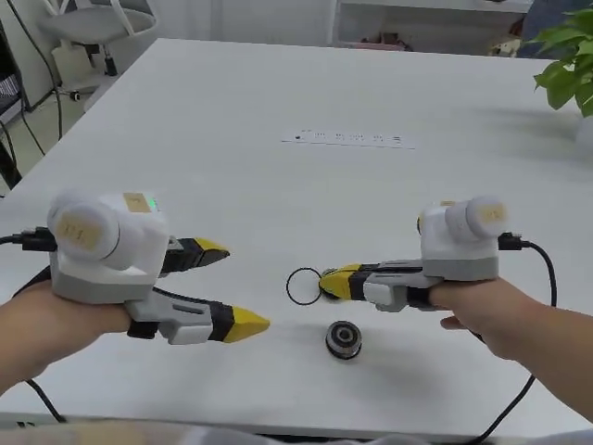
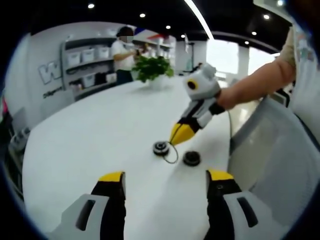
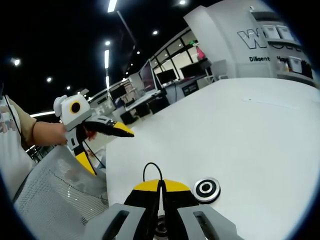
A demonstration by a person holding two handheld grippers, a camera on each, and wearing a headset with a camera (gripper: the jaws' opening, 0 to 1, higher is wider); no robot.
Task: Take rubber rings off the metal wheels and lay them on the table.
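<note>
One rubber ring [image 1: 287, 286] is pinched in my right claw [image 1: 326, 283], just beyond the near wheel [image 1: 344, 338] on the table [image 1: 278, 185]; left claw [image 1: 243, 287] spread, empty. Laying-down step, I judge; next needs lowering and releasing.

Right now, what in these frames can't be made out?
Head view: the right gripper, jaws shut on the rubber ring, hides the far wheel seen in the left gripper view.
Head view: near wheel too small to show whether rubber remains.
Right gripper view: own jaws cover most of the ring and near wheel.
Head view: table print too small to read.
</note>
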